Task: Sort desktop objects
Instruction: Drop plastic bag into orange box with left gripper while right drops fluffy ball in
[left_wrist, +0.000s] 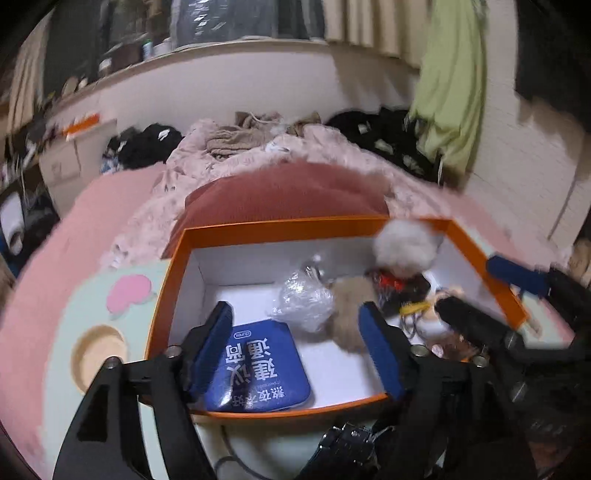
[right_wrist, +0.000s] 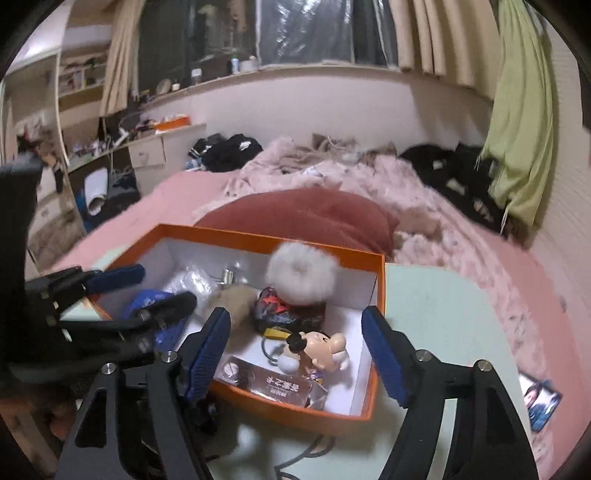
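An orange box (left_wrist: 280, 226) with a white inside sits on a pale green table. It holds a blue pouch (left_wrist: 258, 369), a crumpled clear bag (left_wrist: 303, 299), a beige fluffy ball (left_wrist: 351, 306), a white pompom (left_wrist: 404, 245) on a dark item, and in the right wrist view a cartoon mouse figure (right_wrist: 325, 350) and a clear card case (right_wrist: 273, 384). My left gripper (left_wrist: 299, 350) is open above the pouch. My right gripper (right_wrist: 295, 350) is open over the box's (right_wrist: 378, 291) near right part, empty. The white pompom (right_wrist: 301, 275) is blurred.
A photo card (right_wrist: 541, 400) lies on the table (right_wrist: 436, 314) to the right of the box. Behind the box are a red cushion (right_wrist: 306, 218), a pink bed with blankets and dark clothes (right_wrist: 461, 177). A desk with clutter (right_wrist: 147, 136) stands at the far left.
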